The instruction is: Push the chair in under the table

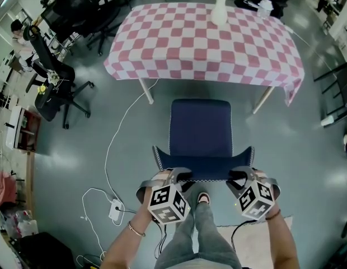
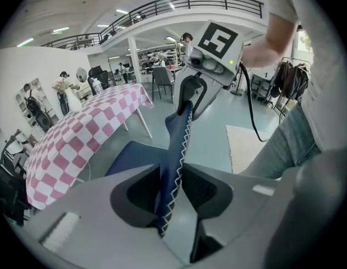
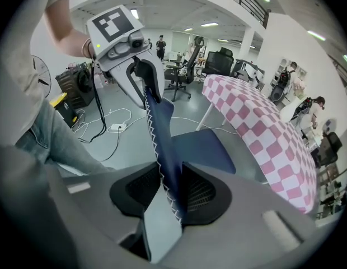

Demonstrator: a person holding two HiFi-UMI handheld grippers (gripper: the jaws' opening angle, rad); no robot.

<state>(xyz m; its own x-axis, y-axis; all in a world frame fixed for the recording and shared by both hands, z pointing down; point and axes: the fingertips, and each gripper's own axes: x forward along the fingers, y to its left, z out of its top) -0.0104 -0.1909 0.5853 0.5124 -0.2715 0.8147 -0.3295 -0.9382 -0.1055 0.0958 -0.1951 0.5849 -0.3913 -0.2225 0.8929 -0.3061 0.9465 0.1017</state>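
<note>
A dark blue chair stands in front of the table with the pink-and-white checked cloth, its seat just short of the table's near edge. The backrest, edged with white zigzag stitching, faces me. My left gripper is shut on the backrest's left end; in the left gripper view the padded edge sits pinched between the jaws. My right gripper is shut on the right end, with the backrest clamped between its jaws. A white vase stands on the table.
Black office chairs crowd the floor to the left, and another dark chair stands at the right. A white power strip with cables lies at my left foot. A beige mat lies under me. White table legs flank the chair.
</note>
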